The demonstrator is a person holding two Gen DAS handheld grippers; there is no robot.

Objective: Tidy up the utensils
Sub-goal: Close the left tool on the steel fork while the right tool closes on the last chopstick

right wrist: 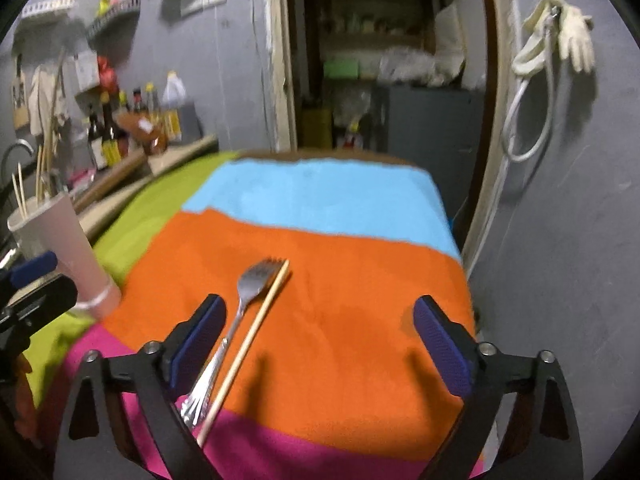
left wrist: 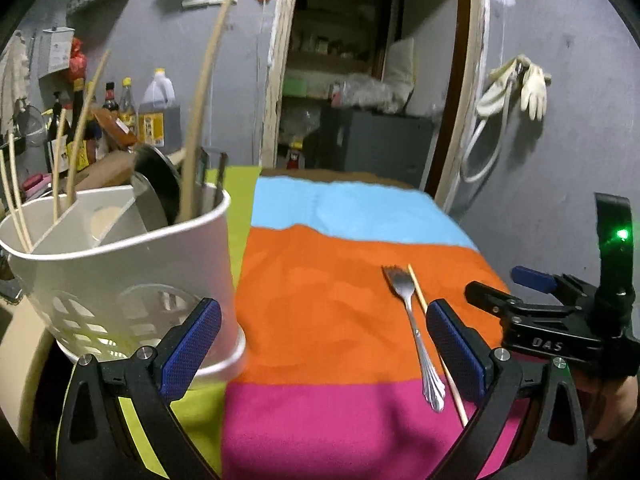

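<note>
Picking up the fork (right wrist: 244, 312) cleanly looks like the step in hand, and the right claw (right wrist: 320, 344) is best placed for it. Its jaws stand wide apart, holding nothing, with the fork's handle just beside the left finger. I would shift that claw left until the handle sits between the pads, then close across the narrow shank rather than the flared end, since thin metal on soft cloth (right wrist: 340, 280) may slide or tip. The chopstick (right wrist: 248, 344) lies touching or nearly touching the fork along its right side, so a careless pinch could take both.

The left claw (left wrist: 324, 344) is also spread apart and empty, hovering near the holder (left wrist: 120, 264), which stands at the left edge of the bench and already has chopsticks and a dark utensil in its compartments.

The fork rests flat on the orange band of the cloth, its handle end reaching the pink band. Its long axis runs near to far, tines pointing far and handle pointing near, tilted slightly in both views. The chopstick lies almost parallel to it.
</note>
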